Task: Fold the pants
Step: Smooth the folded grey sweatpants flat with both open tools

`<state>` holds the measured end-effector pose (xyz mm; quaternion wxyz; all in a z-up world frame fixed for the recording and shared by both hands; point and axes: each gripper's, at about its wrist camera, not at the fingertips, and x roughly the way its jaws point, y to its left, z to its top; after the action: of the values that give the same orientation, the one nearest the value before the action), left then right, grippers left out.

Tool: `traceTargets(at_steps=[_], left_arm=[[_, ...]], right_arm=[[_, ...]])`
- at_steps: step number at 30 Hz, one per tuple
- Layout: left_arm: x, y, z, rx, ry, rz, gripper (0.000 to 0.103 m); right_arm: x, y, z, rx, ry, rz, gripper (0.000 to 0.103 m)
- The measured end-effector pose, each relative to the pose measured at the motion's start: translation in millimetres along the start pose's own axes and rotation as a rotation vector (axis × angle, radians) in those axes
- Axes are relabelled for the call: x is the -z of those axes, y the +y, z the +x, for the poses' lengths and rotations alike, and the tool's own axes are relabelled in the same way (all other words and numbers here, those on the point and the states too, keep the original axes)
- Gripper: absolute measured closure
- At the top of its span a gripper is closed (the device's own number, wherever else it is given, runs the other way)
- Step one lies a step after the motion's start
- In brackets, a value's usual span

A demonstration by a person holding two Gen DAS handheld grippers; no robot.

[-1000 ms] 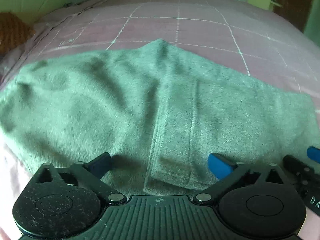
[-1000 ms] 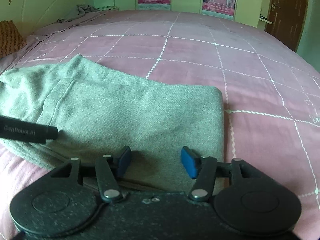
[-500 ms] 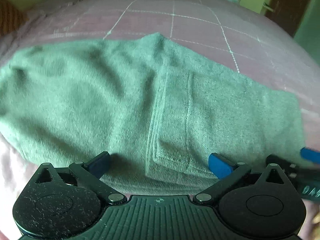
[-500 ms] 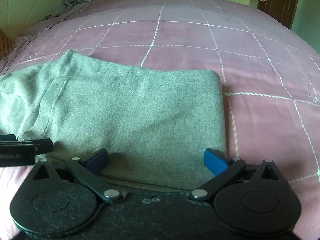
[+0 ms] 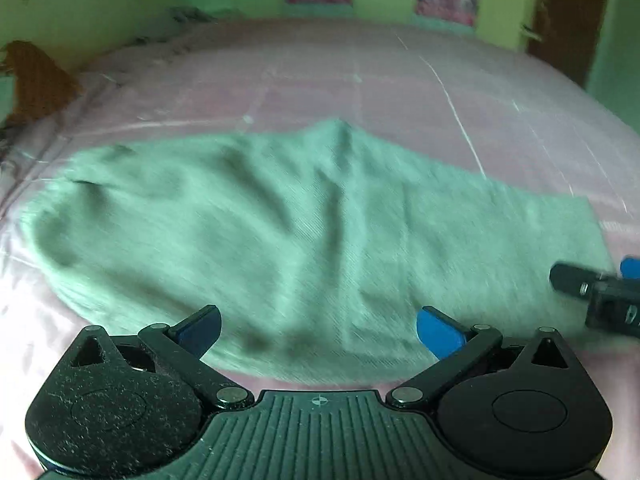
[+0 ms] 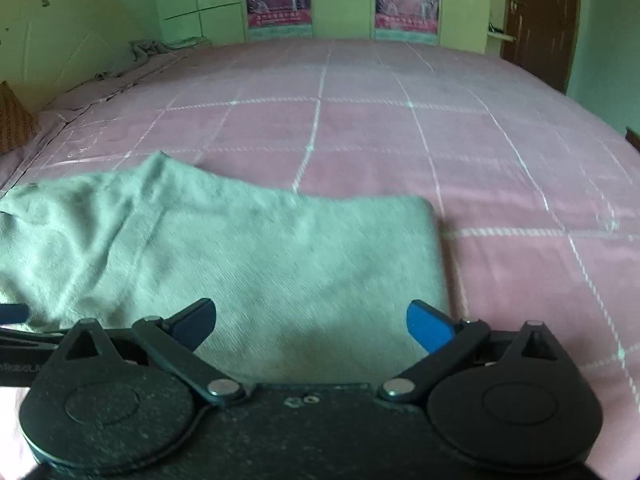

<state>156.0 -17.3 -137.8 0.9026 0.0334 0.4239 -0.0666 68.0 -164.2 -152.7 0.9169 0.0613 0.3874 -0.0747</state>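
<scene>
The grey-green pants [image 5: 304, 232] lie folded flat on the pink bed, also in the right wrist view [image 6: 256, 264], with a straight folded edge on the right. My left gripper [image 5: 318, 330] is open and empty, just above the near edge of the pants. My right gripper [image 6: 312, 326] is open and empty over the near right part of the pants. The right gripper shows at the right edge of the left wrist view [image 5: 600, 288]. The left gripper's body shows at the left edge of the right wrist view [image 6: 16, 336].
The pink bedspread [image 6: 400, 136] with a white grid spreads wide behind and right of the pants. An orange-brown pillow [image 5: 36, 80] lies at the far left. Crumpled cloth [image 6: 148, 46] sits at the far left corner. A brown door [image 6: 540, 20] stands at the right.
Both grippers have pulled back and tilted up, so more of the bed and room shows. The right gripper's jaws widened from one second ago. The pants have not moved.
</scene>
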Motion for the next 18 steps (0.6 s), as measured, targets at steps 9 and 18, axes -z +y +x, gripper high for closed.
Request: traceTargets(at_steps=[9, 18], left_arm=[[-6.4, 37.8, 16.9, -0.015, 0.093, -0.103, 0.000], [-19.6, 100.8, 17.3, -0.082, 0.107, -0.244, 0.000]], right_arm=[[8.5, 25.8, 22.0, -0.019, 0.098, -0.061, 0.023], [3.8, 37.1, 19.6, -0.064, 0.094, -0.046, 0.017]])
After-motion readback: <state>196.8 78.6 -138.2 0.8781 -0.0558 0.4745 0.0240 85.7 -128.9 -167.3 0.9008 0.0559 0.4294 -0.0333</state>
